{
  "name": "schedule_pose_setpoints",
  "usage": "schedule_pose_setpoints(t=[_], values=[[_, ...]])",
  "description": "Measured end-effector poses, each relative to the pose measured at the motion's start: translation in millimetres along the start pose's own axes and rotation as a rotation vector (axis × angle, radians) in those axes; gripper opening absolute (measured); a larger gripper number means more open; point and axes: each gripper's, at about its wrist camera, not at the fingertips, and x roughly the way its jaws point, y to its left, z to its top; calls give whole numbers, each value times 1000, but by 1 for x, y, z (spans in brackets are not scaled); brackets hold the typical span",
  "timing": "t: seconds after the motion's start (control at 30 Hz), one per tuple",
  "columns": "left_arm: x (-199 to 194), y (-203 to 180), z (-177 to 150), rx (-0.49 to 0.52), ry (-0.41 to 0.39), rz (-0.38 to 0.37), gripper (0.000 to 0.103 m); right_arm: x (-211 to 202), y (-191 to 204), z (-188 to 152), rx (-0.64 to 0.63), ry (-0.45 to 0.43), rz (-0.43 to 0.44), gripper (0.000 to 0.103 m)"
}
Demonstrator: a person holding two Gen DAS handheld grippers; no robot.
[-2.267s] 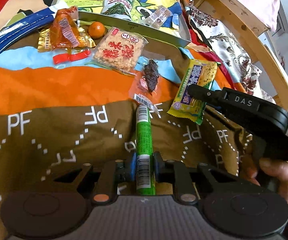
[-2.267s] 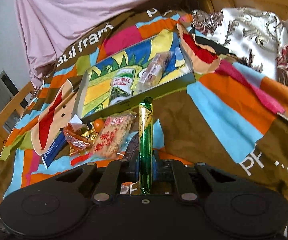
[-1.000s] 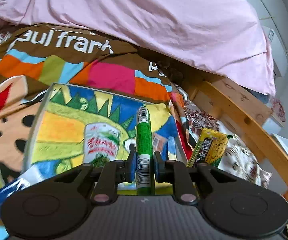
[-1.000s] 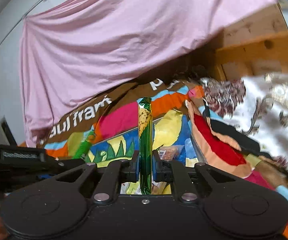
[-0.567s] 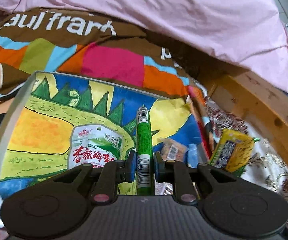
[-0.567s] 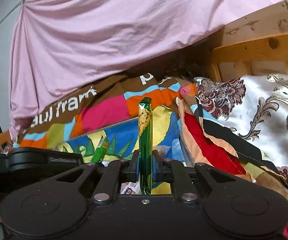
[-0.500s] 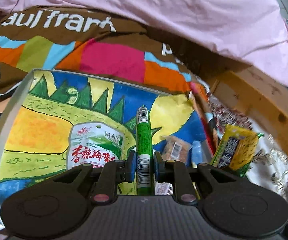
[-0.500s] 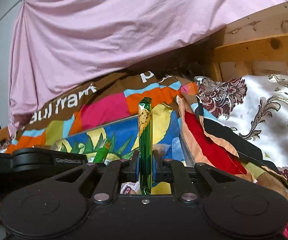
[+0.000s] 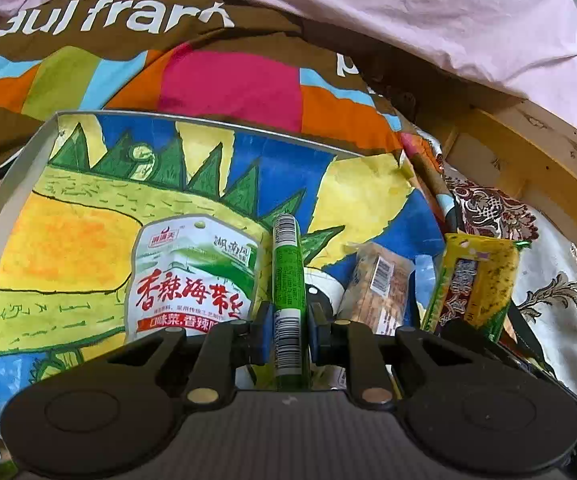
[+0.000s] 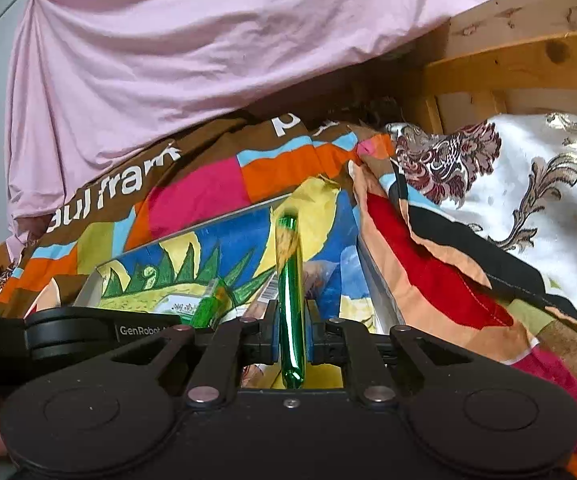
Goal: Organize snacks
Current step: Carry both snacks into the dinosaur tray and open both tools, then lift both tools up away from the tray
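both sets of fingers are clamped on snacks above the tray (image 9: 28,152), left gripper (image 9: 287,330) on a green stick (image 9: 286,268), right gripper (image 10: 290,330) on a yellow packet (image 9: 474,280), so dropping both together could bump them, perhaps past the tray's right edge.

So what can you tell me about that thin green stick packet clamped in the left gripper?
The green stick packet is a slim, tube-shaped snack wrapper of glossy plastic, bright green with small print and white barcode patches near both ends. The left gripper is shut on its lower part, blue pads pressing each side, so it points away from the camera. It hangs above the tray with the painted bottom, between a white seaweed pouch and a clear-wrapped snack.
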Motion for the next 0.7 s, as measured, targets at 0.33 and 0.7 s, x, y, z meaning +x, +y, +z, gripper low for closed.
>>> schedule_pose_setpoints(t=[0.33, 0.7], values=[[-1, 5, -1, -28, -2, -12, 27, 0, 1, 2, -16, 13, -9, 24], [-50, 3, 11, -35, -113, -8, 80, -45, 9, 24, -62, -99, -15, 59]])
